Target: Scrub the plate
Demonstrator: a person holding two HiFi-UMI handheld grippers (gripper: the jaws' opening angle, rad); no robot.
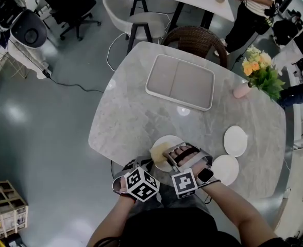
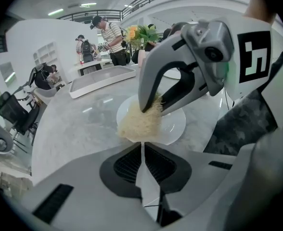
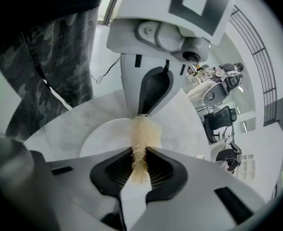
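Observation:
A white plate [image 1: 173, 140] lies near the front edge of the marble table [image 1: 131, 112]. On it rests a pale yellow fibrous scrubber [image 1: 159, 151], and my right gripper [image 1: 175, 154] is shut on it. In the right gripper view the scrubber [image 3: 141, 138] is pinched between the black pads and trails onto the plate [image 3: 103, 136]. My left gripper [image 1: 149, 163] is shut, its tips at the plate's near-left rim, right beside the scrubber. From the left gripper view the right gripper [image 2: 151, 108] presses the scrubber [image 2: 139, 124] onto the plate [image 2: 175, 124]; the left gripper [image 2: 142, 149] has nothing visible between its jaws.
A grey two-part tray [image 1: 180, 81] sits at the table's far side. Two small white plates [image 1: 235, 140] [image 1: 225, 170] lie to the right. A pink vase of flowers [image 1: 259, 71] stands at the far right corner, a wicker chair [image 1: 195, 40] behind. People stand in the background.

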